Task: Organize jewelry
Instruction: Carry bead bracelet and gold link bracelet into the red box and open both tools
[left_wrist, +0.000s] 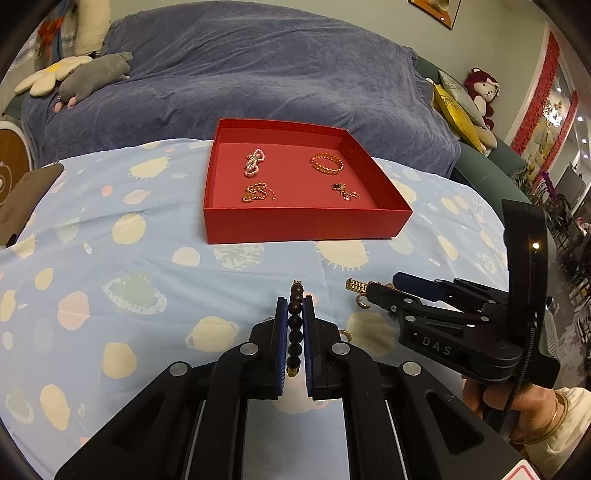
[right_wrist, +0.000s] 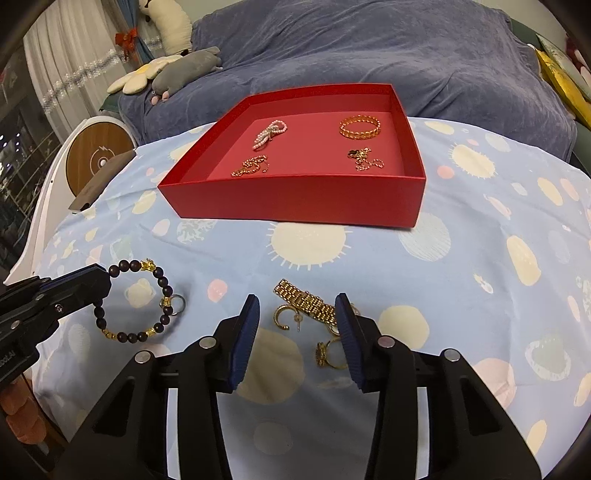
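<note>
My left hand-held gripper (left_wrist: 295, 314) clamps the dark beaded bracelet (right_wrist: 138, 301); four gold and pearl pieces lie in the red box (right_wrist: 295, 199).

Two low wrist views, shared red tray (left_wrist: 306, 225)

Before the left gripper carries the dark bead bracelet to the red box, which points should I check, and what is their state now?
1. Left gripper shut on the dark bead bracelet: ok, beads sit between the fingers.
2. Bracelet lifted off the cloth: cannot tell.
3. Small silver ring apart from the bracelet: not ok, it appears to touch the beads and may drag along.
4. Free floor in the red box: ok, four pieces lie apart, the centre is bare.
5. Right gripper out of the path: ok, open over the gold watch band, off to the side.
</note>
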